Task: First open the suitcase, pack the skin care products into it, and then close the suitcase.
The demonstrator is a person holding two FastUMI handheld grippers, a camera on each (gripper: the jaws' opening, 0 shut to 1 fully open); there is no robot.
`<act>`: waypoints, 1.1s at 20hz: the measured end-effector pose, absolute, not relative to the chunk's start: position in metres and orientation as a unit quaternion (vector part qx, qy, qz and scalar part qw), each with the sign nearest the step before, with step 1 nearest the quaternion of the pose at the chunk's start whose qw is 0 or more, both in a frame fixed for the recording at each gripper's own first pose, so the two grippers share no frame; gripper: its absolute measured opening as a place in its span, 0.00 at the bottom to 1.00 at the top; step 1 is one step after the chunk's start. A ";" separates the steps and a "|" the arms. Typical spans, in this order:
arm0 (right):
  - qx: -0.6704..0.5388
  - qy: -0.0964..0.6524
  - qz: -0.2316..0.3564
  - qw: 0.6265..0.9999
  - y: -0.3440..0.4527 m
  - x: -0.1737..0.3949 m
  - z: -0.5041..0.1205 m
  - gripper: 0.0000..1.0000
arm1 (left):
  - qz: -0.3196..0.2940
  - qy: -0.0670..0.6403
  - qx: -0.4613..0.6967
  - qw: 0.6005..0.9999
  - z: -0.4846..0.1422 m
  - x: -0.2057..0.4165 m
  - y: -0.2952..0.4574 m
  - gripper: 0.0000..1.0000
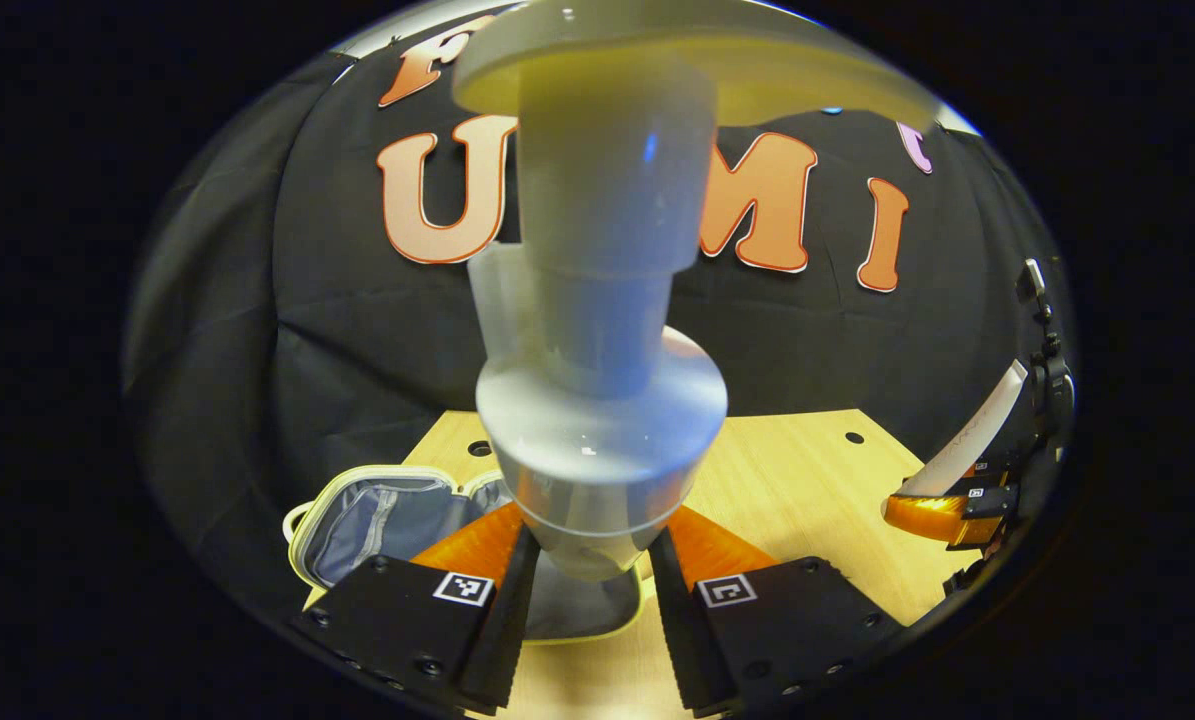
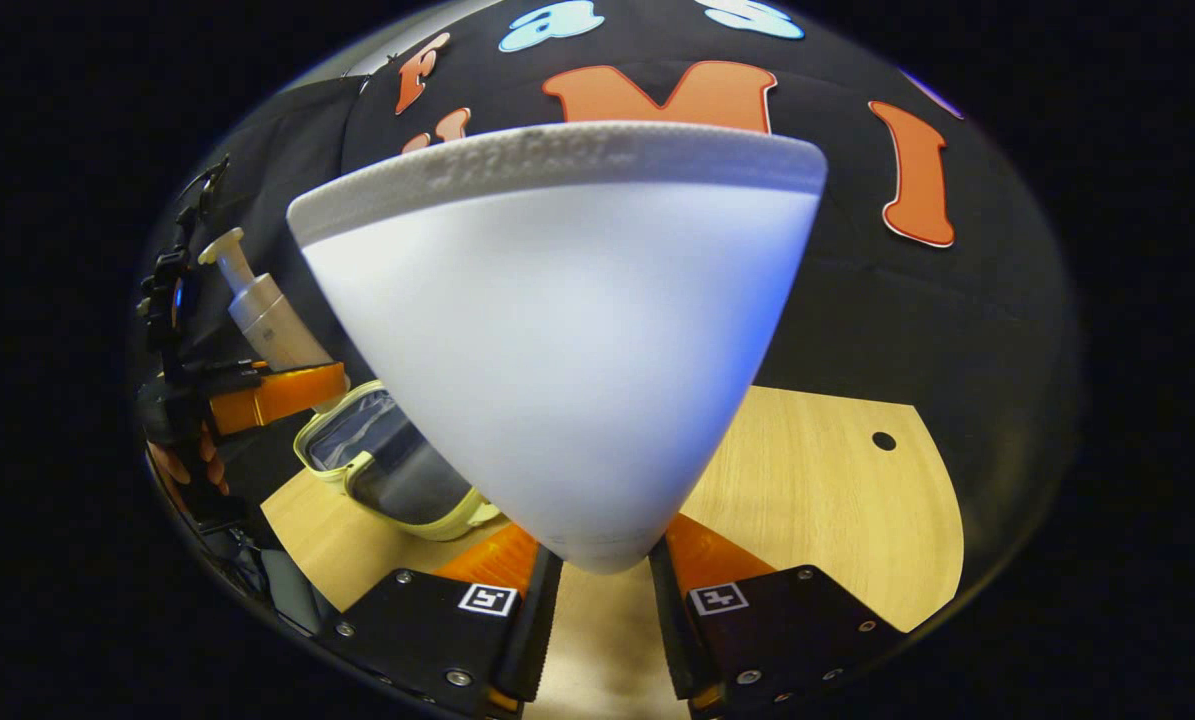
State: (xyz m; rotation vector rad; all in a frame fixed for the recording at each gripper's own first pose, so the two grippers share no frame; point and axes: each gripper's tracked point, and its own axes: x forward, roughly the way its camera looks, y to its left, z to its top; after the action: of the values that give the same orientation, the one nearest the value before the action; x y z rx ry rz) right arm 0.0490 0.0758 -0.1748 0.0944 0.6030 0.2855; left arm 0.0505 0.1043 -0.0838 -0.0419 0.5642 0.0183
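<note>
The left tool (image 1: 587,570) is clenched on a white pump-top lotion bottle (image 1: 597,330), whose long axis runs straight up along the fingers. The right tool (image 2: 602,580) grips the narrow end of a white soft squeeze tube (image 2: 567,350), crimped seam uppermost. Both hang above the pale wooden tabletop (image 1: 807,470). The small grey suitcase with pale yellow trim (image 1: 387,515) lies open just ahead and below-left of the left tool — by my judgement the nearer hand for the drop. The right gripper view adds what the left cannot: the bottle's full profile (image 2: 262,310) and the suitcase (image 2: 397,465) beneath it, off to the left.
</note>
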 end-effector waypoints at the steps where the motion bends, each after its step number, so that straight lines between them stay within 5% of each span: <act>1: 0.042 0.296 0.139 0.944 0.084 0.049 -0.172 0.48 | 0.006 0.285 -0.020 0.958 -0.088 0.050 0.116 0.59; 14: 0.067 0.340 0.095 0.933 0.240 0.082 -0.187 0.49 | -0.125 0.378 -0.015 0.917 -0.163 0.069 0.192 0.60; 22: 0.061 0.393 0.135 0.907 0.288 0.102 -0.223 0.49 | -0.140 0.459 -0.038 0.876 -0.217 0.070 0.193 0.59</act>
State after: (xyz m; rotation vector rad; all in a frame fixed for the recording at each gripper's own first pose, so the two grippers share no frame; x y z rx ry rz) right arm 0.1016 0.2878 -0.2228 0.1264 0.8120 0.2790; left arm 0.0702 0.1929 -0.2166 -0.0789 0.9583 -0.2914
